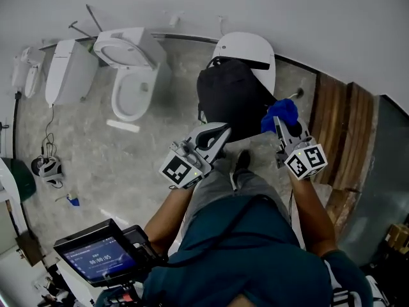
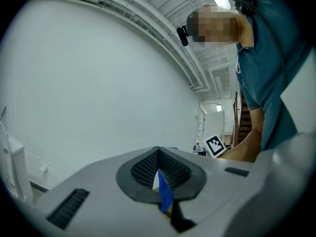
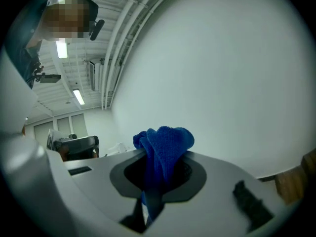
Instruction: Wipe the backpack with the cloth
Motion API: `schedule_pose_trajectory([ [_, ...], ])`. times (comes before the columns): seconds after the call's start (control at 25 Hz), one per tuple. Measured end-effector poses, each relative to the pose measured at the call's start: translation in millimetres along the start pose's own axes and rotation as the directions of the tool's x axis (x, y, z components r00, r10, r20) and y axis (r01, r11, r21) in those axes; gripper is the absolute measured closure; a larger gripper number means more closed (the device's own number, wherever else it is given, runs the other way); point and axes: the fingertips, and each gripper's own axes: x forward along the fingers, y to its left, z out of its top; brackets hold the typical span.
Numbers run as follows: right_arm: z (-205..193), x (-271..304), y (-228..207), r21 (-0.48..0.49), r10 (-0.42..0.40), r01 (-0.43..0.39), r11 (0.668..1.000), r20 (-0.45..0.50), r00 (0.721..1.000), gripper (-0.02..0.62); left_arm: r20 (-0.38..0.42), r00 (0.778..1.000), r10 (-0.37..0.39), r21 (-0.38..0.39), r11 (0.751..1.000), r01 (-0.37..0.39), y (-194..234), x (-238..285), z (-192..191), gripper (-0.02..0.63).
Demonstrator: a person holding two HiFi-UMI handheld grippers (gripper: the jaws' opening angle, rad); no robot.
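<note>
Head view: judged barely begun, no stroke on the pack evident. Grips the blue cloth (image 1: 282, 110) in the right gripper (image 1: 281, 125), jaws closed on it, folds bunched above them. Holds it beside the black backpack (image 1: 231, 98), right flank; cannot tell whether touching. Holds the left gripper (image 1: 223, 132) with jaws pressed together, nothing in them, at the pack's near side. Finds the backpack upright against a white rounded fixture (image 1: 252, 47) at the floor's far edge. Leaves every face to wipe. Elsewhere: open toilet (image 1: 131, 75) to the left, wooden steps (image 1: 345, 120) along the right edge. Sees nothing blocking the reach.
</note>
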Motion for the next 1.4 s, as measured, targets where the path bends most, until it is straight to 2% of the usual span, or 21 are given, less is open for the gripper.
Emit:
schedule_pose_trajectory([
  [0.08, -10.6, 13.9, -16.6, 0.025, -0.047, 0.048, 0.999, -0.026, 0.999, 0.552, 0.007, 1.0, -0.019, -0.019, 1.0, 0.02, 15.9, 7.7, -0.6, 0.601],
  [0.24, -36.8, 32.8, -52.6, 0.079, -0.109, 0.113, 0.991, -0.053, 0.993, 0.552, -0.043, 0.997, -0.069, -0.025, 0.997, 0.068, 51.0, 20.9, -9.6, 0.601],
  [0.32, -67.3, 43.9, -77.1, 0.125, -0.134, 0.146, 0.981, -0.098, 0.986, 0.552, -0.065, 0.995, -0.071, -0.031, 0.997, 0.069, 68.9, 26.7, -15.9, 0.601],
  [0.4, -113.0, 50.7, -103.4, 0.21, -0.161, 0.194, 0.958, -0.167, 0.973, 0.552, -0.105, 0.992, -0.066, -0.041, 0.997, 0.062, 81.6, 28.9, -29.9, 0.601],
  [0.56, -213.6, 62.8, -158.4, 0.357, -0.191, 0.3, 0.884, -0.309, 0.932, 0.552, -0.173, 0.984, -0.038, -0.069, 0.997, 0.026, 103.1, 36.0, -67.4, 0.601],
  [0.64, -259.8, 64.0, -185.2, 0.388, -0.217, 0.36, 0.848, -0.367, 0.905, 0.552, -0.178, 0.984, -0.02, -0.081, 0.997, 0.006, 111.0, 42.8, -78.2, 0.601],
  [0.76, -323.6, 65.4, -216.3, 0.403, -0.231, 0.443, 0.8, -0.475, 0.849, 0.552, -0.181, 0.984, 0.011, -0.077, 0.997, -0.025, 124.0, 51.5, -90.7, 0.601],
  [0.84, -355.1, 71.6, -224.1, 0.398, -0.208, 0.465, 0.791, -0.54, 0.816, 0.552, -0.189, 0.982, 0.024, -0.08, 0.996, -0.04, 131.3, 55.5, -98.2, 0.601],
  [0.92, -371.7, 93.0, -229.9, 0.392, -0.191, 0.466, 0.793, -0.566, 0.802, 0.552, -0.201, 0.979, 0.03, -0.087, 0.995, -0.049, 143.2, 57.9, -108.3, 0.601],
  [0.96, -373.2, 110.0, -234.6, 0.394, -0.19, 0.462, 0.795, -0.562, 0.805, 0.552, -0.205, 0.978, 0.031, -0.093, 0.994, -0.051, 150.8, 58.5, -114.7, 0.601],
  [1.04, -360.0, 153.8, -243.1, 0.413, -0.172, 0.423, 0.807, -0.52, 0.837, 0.552, -0.212, 0.977, 0.031, -0.106, 0.993, -0.054, 163.0, 59.3, -125.1, 0.601],
  [1.16, -326.9, 219.5, -251.9, 0.452, -0.079, 0.314, 0.835, -0.465, 0.882, 0.552, -0.217, 0.976, 0.035, -0.127, 0.99, -0.063, 163.2, 61.1, -129.4, 0.601],
  [1.28, -287.8, 275.1, -255.2, 0.498, 0.019, 0.199, 0.844, -0.4, 0.916, 0.552, -0.234, 0.972, 0.033, -0.14, 0.988, -0.067, 158.7, 62.7, -133.7, 0.601],
  [1.4, -271.8, 301.9, -242.2, 0.463, 0.086, 0.122, 0.878, -0.403, 0.911, 0.552, -0.236, 0.971, 0.029, -0.149, 0.987, -0.066, 156.9, 64.7, -134.6, 0.601],
])
